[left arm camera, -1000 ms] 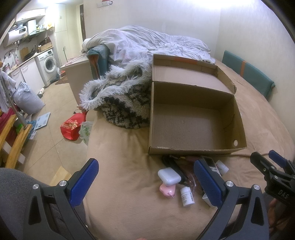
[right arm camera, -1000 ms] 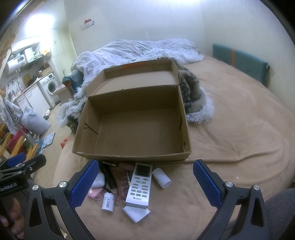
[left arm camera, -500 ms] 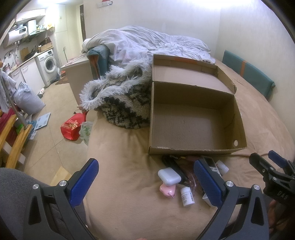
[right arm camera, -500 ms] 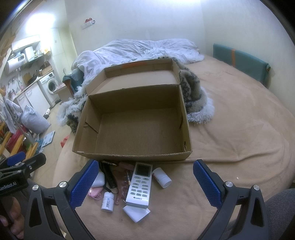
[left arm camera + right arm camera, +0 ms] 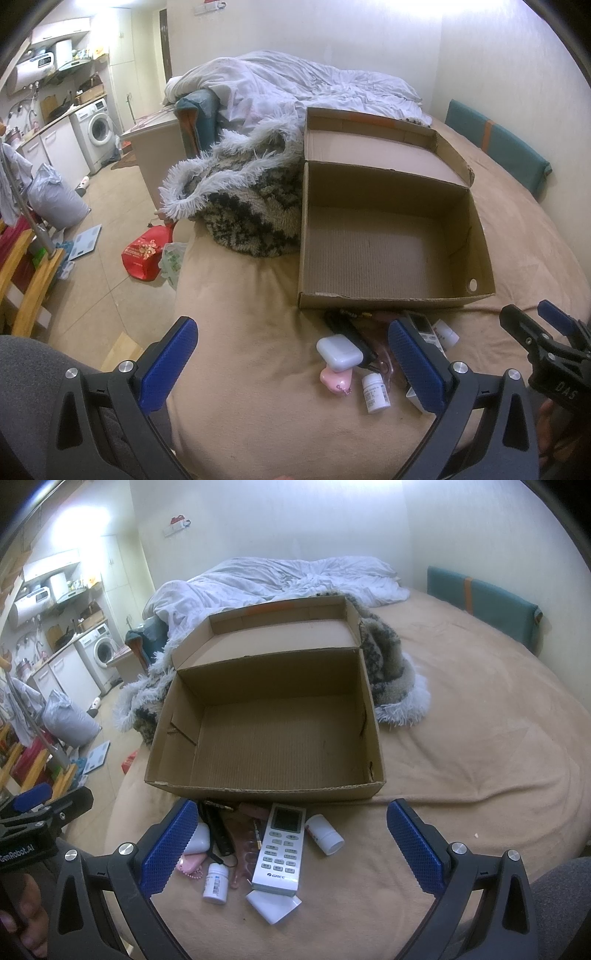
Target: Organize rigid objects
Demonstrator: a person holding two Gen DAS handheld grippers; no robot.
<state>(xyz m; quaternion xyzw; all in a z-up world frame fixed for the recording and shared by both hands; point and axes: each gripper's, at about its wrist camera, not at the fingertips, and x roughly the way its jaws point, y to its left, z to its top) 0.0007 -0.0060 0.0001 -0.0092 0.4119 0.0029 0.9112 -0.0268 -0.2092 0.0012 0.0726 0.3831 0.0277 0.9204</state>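
Note:
An open, empty cardboard box sits on the tan bed. In front of it lie a white remote, two white pill bottles, a white case, a pink item, a black object and a white packet. My right gripper is open, hovering above the remote. My left gripper is open, just left of the pile. Each gripper shows at the other view's edge.
A fuzzy patterned blanket and a white duvet lie behind the box. The bed's left edge drops to a floor with a red bag, a wooden frame and a washing machine.

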